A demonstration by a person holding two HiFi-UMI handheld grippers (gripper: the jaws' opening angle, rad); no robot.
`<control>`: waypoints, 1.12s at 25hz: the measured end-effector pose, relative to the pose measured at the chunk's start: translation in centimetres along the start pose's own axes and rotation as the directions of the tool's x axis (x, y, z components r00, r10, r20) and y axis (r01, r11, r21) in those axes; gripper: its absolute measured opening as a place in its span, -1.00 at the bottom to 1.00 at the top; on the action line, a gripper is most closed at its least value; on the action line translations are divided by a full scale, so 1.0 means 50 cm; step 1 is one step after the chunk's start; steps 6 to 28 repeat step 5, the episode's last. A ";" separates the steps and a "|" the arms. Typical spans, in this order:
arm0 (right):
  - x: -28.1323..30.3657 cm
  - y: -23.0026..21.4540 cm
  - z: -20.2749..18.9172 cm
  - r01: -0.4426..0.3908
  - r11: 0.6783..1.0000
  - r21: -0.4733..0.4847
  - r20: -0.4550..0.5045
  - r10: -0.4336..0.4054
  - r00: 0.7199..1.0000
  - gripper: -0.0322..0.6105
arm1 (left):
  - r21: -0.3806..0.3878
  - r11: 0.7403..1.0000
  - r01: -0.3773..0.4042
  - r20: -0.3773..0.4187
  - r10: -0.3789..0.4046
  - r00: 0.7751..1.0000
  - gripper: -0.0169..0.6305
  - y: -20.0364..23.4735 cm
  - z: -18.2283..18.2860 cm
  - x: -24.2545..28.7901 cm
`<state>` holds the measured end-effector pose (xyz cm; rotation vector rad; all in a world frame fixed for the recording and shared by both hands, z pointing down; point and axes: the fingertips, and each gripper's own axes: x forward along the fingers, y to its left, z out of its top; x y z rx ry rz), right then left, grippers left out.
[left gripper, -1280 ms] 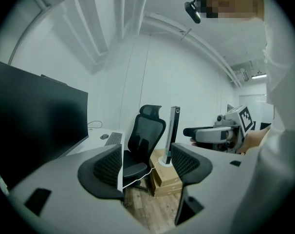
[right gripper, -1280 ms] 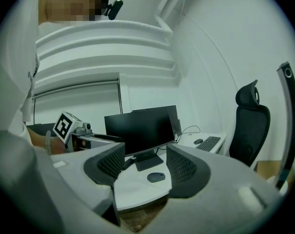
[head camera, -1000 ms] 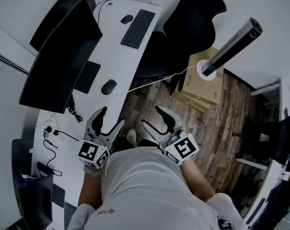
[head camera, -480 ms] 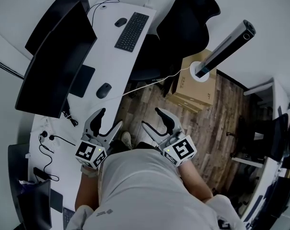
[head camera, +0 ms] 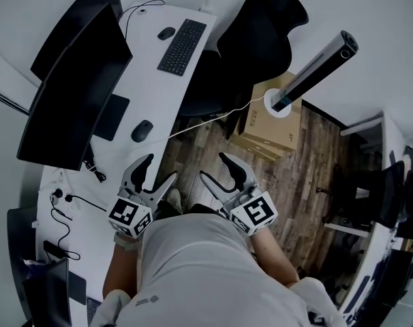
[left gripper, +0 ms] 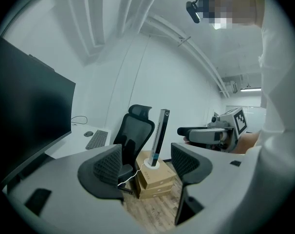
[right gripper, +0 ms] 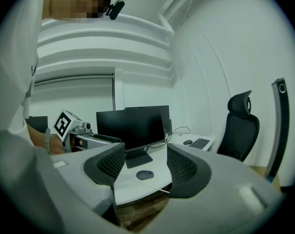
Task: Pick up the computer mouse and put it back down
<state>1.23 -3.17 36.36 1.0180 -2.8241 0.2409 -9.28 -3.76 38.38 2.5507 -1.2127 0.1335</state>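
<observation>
Wood-plank flooring meets a long white desk (head camera: 142,80) that carries a big dark monitor (head camera: 77,87), with a black office chair (head camera: 257,29) pushed up at its far end and a cardboard box (head camera: 274,131) on the floor nearby. Far along the desk lies a keyboard (head camera: 181,46).

The computer mouse (head camera: 142,130) rests flat on the desk in front of the monitor's foot, near the desk edge. That fits a mouse waiting to be lifted as well as one already set back.

Both tools hover over the floor, well apart from it. The left gripper (head camera: 159,169) has its jaws spread wide with nothing in them. The right gripper (head camera: 213,167) is equally wide and empty, and its view frames the mouse between its jaws.

A thin white cable (head camera: 213,118) reaches the desk edge beside the mouse. Any reach there could snag it, or knock the smooth, rounded mouse over the edge.
</observation>
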 end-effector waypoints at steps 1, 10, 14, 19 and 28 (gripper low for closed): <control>0.000 -0.001 -0.002 -0.001 1.000 0.001 -0.002 0.001 1.000 -0.08 | -0.005 1.000 0.001 -0.001 -0.001 1.000 -0.03 0.000 -0.001 0.002; 0.002 -0.004 -0.010 -0.005 1.000 0.008 -0.011 0.005 1.000 -0.08 | -0.018 1.000 0.015 -0.011 -0.016 1.000 -0.03 -0.005 -0.010 0.011; 0.002 -0.004 -0.010 -0.005 1.000 0.008 -0.011 0.005 1.000 -0.08 | -0.018 1.000 0.015 -0.011 -0.016 1.000 -0.03 -0.005 -0.010 0.011; 0.002 -0.004 -0.010 -0.005 1.000 0.008 -0.011 0.005 1.000 -0.08 | -0.018 1.000 0.015 -0.011 -0.016 1.000 -0.03 -0.005 -0.010 0.011; 0.002 -0.004 -0.010 -0.005 1.000 0.008 -0.011 0.005 1.000 -0.08 | -0.018 1.000 0.015 -0.011 -0.016 1.000 -0.03 -0.005 -0.010 0.011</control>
